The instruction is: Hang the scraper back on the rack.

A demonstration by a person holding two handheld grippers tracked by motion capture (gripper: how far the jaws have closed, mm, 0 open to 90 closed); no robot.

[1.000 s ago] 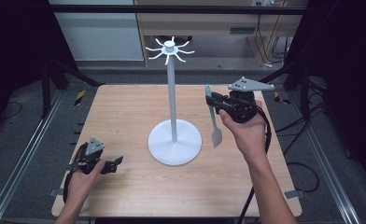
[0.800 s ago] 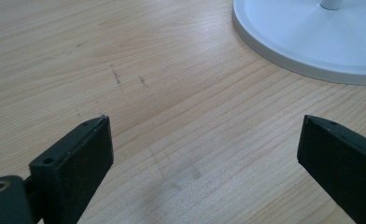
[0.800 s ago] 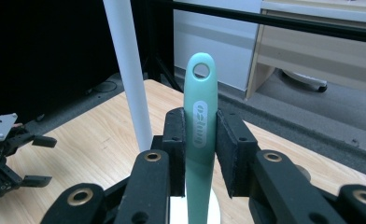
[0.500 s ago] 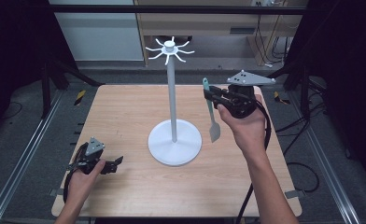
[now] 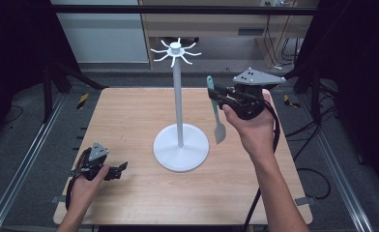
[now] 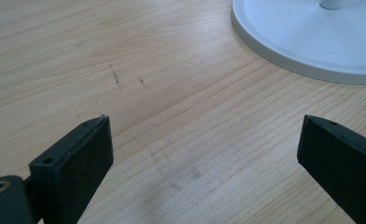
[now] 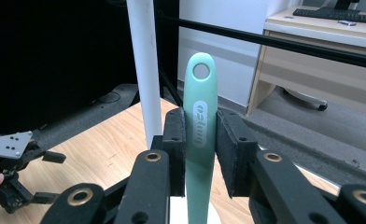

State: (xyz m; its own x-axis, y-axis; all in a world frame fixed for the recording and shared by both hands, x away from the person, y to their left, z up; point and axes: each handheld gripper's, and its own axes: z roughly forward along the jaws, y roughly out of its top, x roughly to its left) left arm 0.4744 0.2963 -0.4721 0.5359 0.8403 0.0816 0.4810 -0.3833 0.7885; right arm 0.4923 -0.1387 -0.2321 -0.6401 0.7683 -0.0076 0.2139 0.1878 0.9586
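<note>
So the right gripper [image 5: 217, 93] is up in the air over the far right part of the tabletop [image 5: 129, 121], and its fingers [image 7: 174, 140] are clamped on the handle of a mint green spatula [image 5: 216, 110]. In the right gripper view you can see both pads squeezing the handle from either side, with the hanging hole at the end of the handle sticking up above them. From the high view the spatula hangs pretty much straight down, handle end on top and the flat greyish blade at the bottom, clear of the wood and just to the right of the white stand [image 5: 179, 121]. The stand is a tall thin pole on a round base in the middle of the tabletop, with a ring of little hooks [image 5: 176, 50] at the top. The spatula's handle end sits below those hooks and off to the right, not touching the pole. The left gripper [image 5: 121, 167] is way over at the near left corner, low over the tabletop, and its fingers [image 6: 80, 154] are spread wide apart with nothing but bare wood between them, the edge of the stand's base showing up ahead.
</note>
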